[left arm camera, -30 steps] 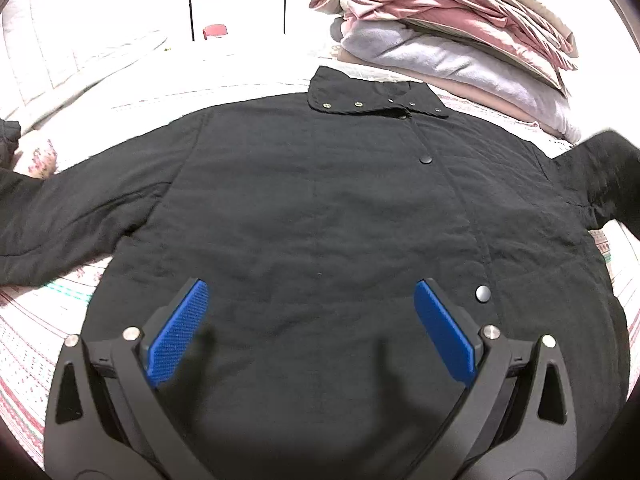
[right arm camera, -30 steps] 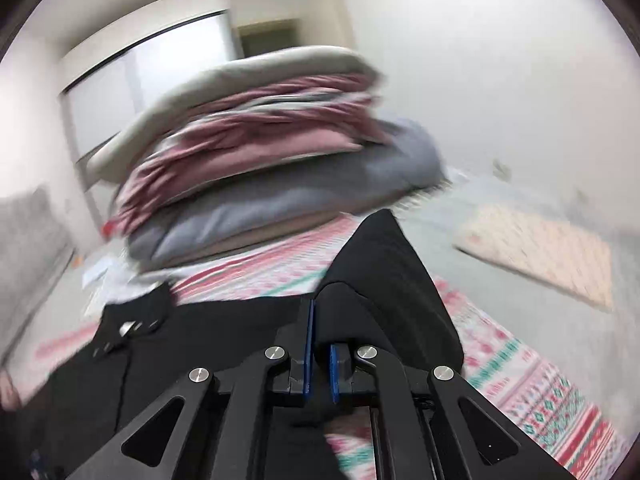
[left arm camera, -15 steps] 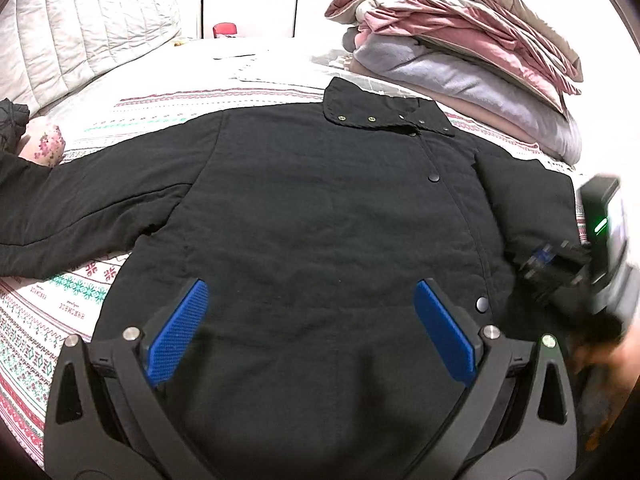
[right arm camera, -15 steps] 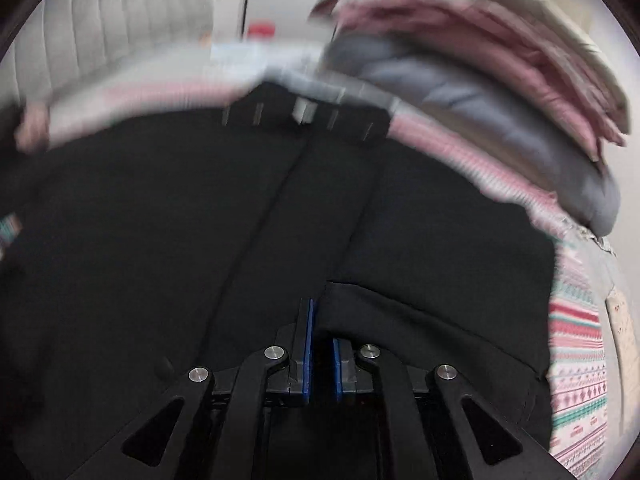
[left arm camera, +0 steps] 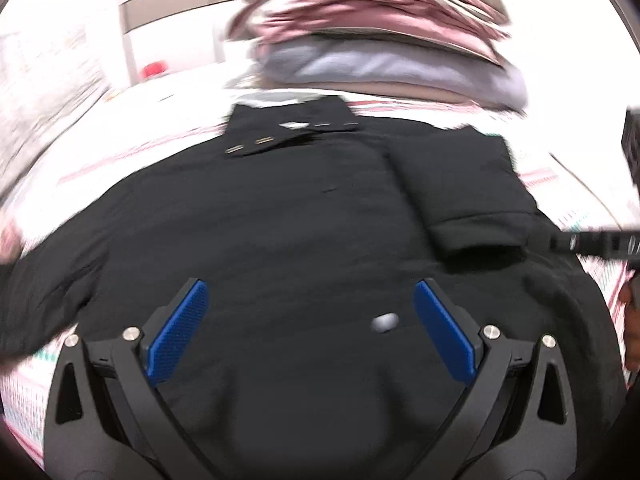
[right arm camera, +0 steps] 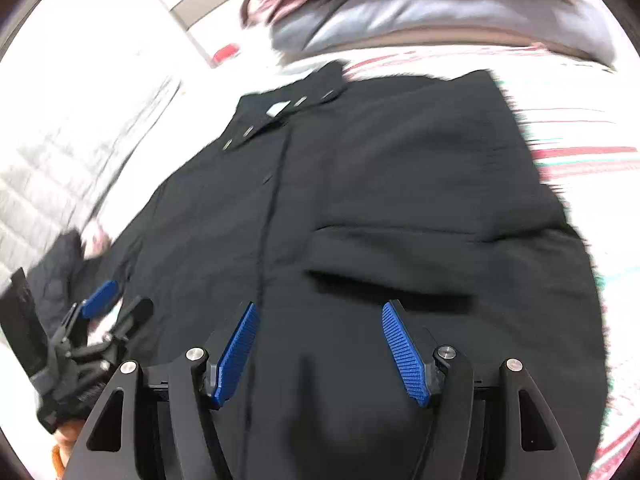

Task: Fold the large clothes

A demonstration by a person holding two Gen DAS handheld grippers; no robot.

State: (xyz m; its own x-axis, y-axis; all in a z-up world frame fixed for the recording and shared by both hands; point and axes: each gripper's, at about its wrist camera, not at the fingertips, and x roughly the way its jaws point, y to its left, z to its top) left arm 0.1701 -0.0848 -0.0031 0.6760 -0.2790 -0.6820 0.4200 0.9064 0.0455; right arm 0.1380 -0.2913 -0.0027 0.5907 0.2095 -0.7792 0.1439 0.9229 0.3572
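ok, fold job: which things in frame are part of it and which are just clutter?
Part of the job:
black jacket
folded-in sleeve
left gripper, open
right gripper, open

Just lying about:
stack of bedding
patterned bedspread
red thing by the wall

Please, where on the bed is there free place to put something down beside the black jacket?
Bare patterned bedcover shows right of the jacket, bordered by the folded-in sleeve and the stacked quilts. Another pale bare patch lies left of the collar, toward the red object. The middle is crowded: the jacket and both open grippers, left and right.
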